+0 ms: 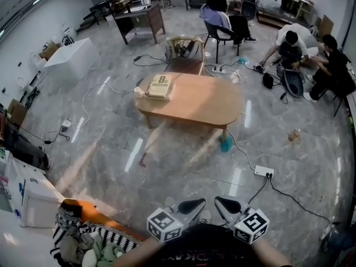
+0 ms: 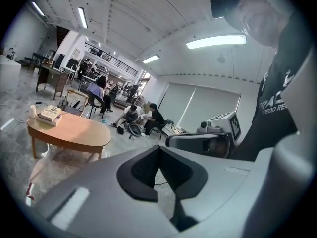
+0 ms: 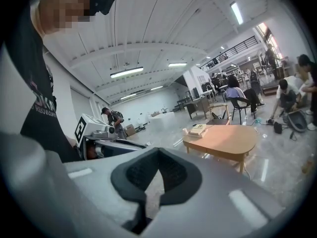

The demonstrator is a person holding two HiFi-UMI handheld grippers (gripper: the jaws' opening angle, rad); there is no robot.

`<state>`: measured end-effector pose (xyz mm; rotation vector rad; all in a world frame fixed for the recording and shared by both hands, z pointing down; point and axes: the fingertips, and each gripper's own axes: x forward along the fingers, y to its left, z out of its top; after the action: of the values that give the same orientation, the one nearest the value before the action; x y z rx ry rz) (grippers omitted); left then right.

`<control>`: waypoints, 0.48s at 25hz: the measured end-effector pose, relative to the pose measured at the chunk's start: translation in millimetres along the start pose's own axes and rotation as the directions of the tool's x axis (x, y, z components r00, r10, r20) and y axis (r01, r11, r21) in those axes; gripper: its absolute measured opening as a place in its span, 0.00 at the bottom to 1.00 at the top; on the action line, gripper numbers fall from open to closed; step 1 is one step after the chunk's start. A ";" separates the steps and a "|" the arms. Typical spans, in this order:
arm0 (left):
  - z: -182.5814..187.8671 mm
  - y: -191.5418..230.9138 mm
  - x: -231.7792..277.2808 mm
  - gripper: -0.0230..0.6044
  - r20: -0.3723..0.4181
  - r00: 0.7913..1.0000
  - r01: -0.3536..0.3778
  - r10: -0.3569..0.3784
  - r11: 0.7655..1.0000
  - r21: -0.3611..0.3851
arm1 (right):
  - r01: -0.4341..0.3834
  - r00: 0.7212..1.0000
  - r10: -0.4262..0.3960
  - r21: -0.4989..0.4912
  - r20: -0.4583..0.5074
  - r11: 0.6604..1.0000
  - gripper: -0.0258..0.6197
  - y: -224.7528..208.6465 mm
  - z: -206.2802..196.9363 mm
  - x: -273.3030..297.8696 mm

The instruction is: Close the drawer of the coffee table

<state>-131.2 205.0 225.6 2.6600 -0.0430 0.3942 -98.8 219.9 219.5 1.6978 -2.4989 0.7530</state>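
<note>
Well short of coffee table (image 1: 206,102), left claw (image 2: 158,151) closed empty, right claw (image 3: 157,153) closed empty.

Our head camera looks steeply down over the floor (image 1: 183,160), with the counter (image 1: 192,99) well ahead and the left gripper (image 1: 196,206) and right gripper (image 1: 223,202) at the bottom edge. Each gripper view looks almost level along its own fingers (image 2: 143,170). All three views share the distant counter, and each gripper view catches the other gripper.
</note>
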 end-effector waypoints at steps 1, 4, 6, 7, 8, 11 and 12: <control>0.6 -0.4 1.4 0.04 -0.003 1.000 0.002 -0.002 1.000 0.003 | 0.002 1.000 -0.002 0.004 0.001 1.000 0.04 -1.1 0.5 -0.6; 1.6 -1.4 4.9 0.04 -0.009 1.000 0.007 -0.007 1.000 0.011 | 0.006 1.000 -0.006 0.008 0.004 1.000 0.04 -4.3 0.8 -1.6; 1.5 -0.7 8.1 0.04 -0.013 1.000 0.009 -0.009 1.000 0.011 | 0.006 1.000 -0.006 0.010 0.001 1.000 0.04 -7.5 -0.4 -1.8; 1.5 -0.5 9.6 0.04 -0.014 1.000 0.009 -0.009 1.000 0.011 | 0.006 1.000 -0.006 0.012 -0.001 1.000 0.04 -8.8 -0.8 -1.9; 1.9 -0.4 11.0 0.04 -0.015 1.000 0.010 -0.010 1.000 0.012 | 0.005 1.000 -0.005 0.013 -0.003 1.000 0.04 -9.7 -1.0 -2.0; 2.2 -0.1 14.8 0.04 -0.021 1.000 0.012 -0.012 1.000 0.013 | 0.001 1.000 -0.001 0.018 -0.005 1.000 0.04 -12.3 -1.2 -2.1; 1.8 0.0 15.9 0.04 -0.023 1.000 0.013 -0.013 1.000 0.014 | 0.002 1.000 -0.002 0.019 -0.007 1.000 0.04 -13.6 -2.2 -2.3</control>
<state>-115.5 204.8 228.6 2.6675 -0.0156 0.4226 -86.4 218.8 225.8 1.7000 -2.4935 0.7835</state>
